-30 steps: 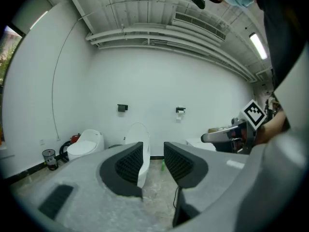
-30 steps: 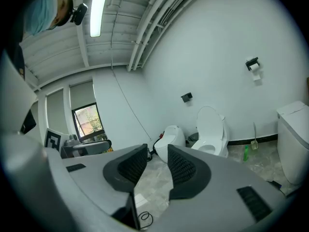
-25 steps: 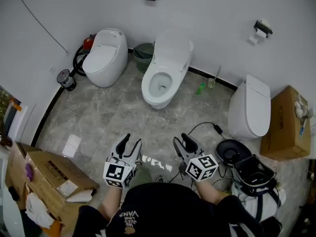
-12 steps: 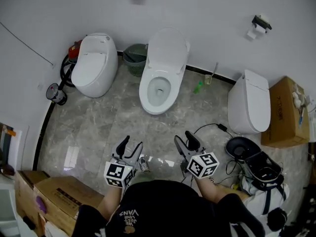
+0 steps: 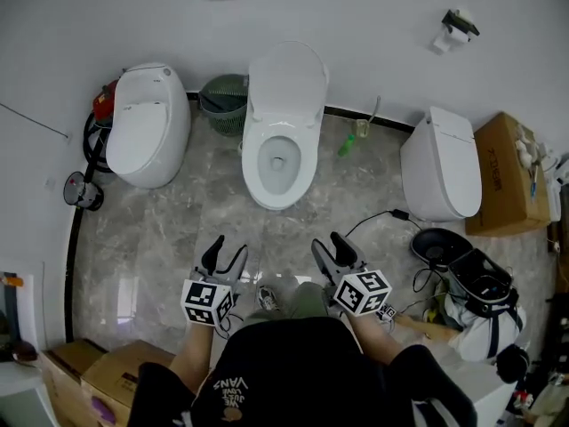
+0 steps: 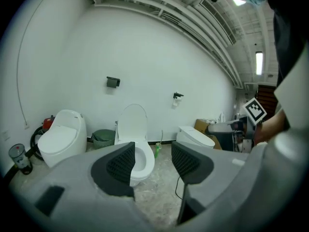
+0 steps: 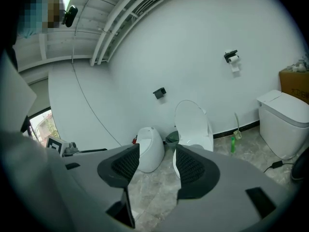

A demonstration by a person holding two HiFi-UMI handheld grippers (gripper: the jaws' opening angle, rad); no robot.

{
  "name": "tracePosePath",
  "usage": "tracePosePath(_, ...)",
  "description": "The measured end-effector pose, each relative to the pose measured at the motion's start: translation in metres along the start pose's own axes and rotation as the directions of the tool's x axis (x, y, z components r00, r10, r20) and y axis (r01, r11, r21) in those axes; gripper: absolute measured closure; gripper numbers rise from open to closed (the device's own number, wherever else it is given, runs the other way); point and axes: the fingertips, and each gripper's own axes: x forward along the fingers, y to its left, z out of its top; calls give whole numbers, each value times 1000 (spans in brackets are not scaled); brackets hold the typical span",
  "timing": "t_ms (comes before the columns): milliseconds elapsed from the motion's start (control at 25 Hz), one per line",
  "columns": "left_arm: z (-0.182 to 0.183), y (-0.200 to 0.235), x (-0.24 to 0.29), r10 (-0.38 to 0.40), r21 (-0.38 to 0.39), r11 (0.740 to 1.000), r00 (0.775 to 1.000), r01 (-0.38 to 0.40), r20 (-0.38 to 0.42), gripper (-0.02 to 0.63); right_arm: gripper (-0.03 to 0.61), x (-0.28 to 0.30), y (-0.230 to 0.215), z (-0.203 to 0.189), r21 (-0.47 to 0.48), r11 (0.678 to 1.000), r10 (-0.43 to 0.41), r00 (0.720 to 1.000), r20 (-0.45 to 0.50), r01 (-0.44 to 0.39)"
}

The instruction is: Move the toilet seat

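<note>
The white toilet point(image 5: 277, 163) stands in the middle of the far wall, its bowl uncovered and its lid point(image 5: 286, 78) raised against the wall. It also shows in the left gripper view, with the bowl point(image 6: 142, 158) behind the jaws, and in the right gripper view, with the lid point(image 7: 191, 119) upright. My left gripper point(image 5: 224, 253) and right gripper point(image 5: 331, 247) hover side by side over the floor in front of the person's body, well short of the toilet. Both are open with nothing between their pads, as seen at the left gripper point(image 6: 153, 161) and the right gripper point(image 7: 157, 164).
A closed white toilet point(image 5: 147, 127) stands at the left and another point(image 5: 442, 176) at the right. A green bin point(image 5: 222, 100), a green bottle point(image 5: 347, 145) and a brush point(image 5: 370, 118) flank the middle toilet. A cardboard box point(image 5: 507, 176), black bags with cables point(image 5: 462, 283) and more boxes point(image 5: 80, 372) line the sides.
Both grippers' jaws have spread wider. The view has swung so that the middle toilet sits more squarely ahead; the grippers stay low in front of the body.
</note>
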Motion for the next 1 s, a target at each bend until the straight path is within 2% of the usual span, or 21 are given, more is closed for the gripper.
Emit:
tracePosePath(280,-9,40,33,15,-62,998,999,-17,-33,373,344,41,-25,-6,42,997,-56,998,-29,57)
tracePosePath(520,-31,75,69,31,-78,996,997,-36,-72,373,324,89,-56,-24,56,995,-74,993,-92,80)
tracePosePath(680,-54,94,100,62,-113,991,990,-77,-129,356,321,119,-83,-33,68,994,-77,987,-138,87)
tracePosePath(1000,-107,127,180,80,-131,984,961,-118,-265,330,314,182,-143,-69,88,990,-89,970,-227,112)
